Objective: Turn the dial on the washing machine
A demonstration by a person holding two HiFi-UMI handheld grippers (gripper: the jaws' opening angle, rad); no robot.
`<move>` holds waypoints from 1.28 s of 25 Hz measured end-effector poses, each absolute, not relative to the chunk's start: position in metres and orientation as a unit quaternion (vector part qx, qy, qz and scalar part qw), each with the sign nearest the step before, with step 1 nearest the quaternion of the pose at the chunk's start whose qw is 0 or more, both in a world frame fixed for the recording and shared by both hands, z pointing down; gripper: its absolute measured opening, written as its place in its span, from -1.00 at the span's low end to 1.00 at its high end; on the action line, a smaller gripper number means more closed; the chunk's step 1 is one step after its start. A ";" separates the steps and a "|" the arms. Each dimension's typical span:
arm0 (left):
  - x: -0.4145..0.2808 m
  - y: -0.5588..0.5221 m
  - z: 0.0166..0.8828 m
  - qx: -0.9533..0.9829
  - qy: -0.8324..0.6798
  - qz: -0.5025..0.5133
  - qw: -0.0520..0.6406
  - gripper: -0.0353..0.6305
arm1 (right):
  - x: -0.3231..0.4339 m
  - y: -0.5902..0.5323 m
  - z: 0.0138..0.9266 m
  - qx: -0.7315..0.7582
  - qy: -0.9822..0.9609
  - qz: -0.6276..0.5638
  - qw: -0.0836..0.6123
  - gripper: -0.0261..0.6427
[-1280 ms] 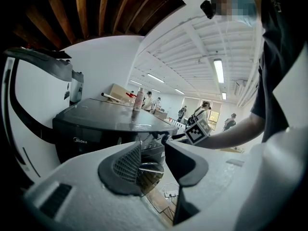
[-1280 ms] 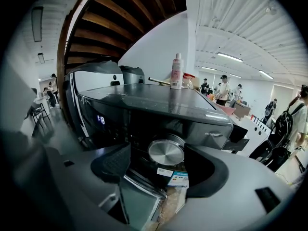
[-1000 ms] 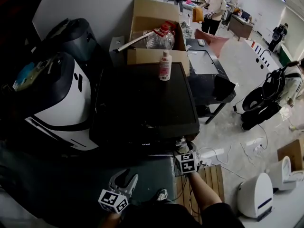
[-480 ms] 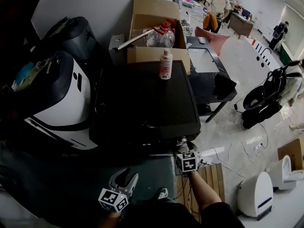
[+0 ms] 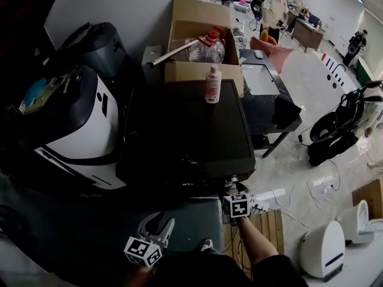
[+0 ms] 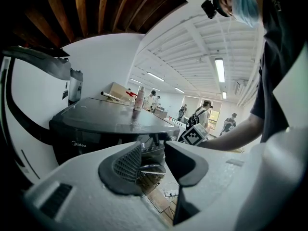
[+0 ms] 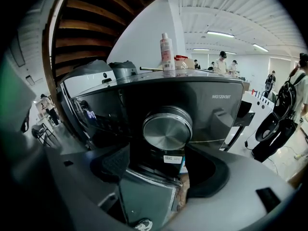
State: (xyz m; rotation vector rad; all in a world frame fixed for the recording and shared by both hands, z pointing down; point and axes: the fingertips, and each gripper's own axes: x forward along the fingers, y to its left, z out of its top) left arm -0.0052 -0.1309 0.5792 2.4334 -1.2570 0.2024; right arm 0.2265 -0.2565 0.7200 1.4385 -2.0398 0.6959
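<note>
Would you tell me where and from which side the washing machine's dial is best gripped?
Grip the dial across its round metal rim, one jaw on either side, coming straight at its flat face. It stands out from the washing machine's front panel, and the right claw faces it, open.

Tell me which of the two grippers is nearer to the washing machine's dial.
The right gripper: the silver dial sits just ahead of its open jaws. The left gripper is farther back, open and empty.
</note>
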 end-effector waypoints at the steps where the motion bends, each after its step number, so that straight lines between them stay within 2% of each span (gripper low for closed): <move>1: -0.005 -0.130 0.580 0.868 -0.449 0.074 0.197 -0.45 | 0.226 -0.256 0.721 0.532 -0.758 0.260 0.273 0.09; 11: 0.001 -0.131 0.575 0.869 -0.449 0.074 0.191 -0.45 | 0.224 -0.252 0.728 0.524 -0.761 0.265 0.277 0.05; 23: 0.013 -0.136 0.576 0.878 -0.433 0.067 0.192 -0.45 | 0.236 -0.256 0.659 0.555 -0.775 0.201 0.223 0.08; 32: 0.012 -0.133 0.576 0.877 -0.435 0.065 0.190 -0.45 | 0.219 -0.257 0.661 0.533 -0.789 0.181 0.246 0.09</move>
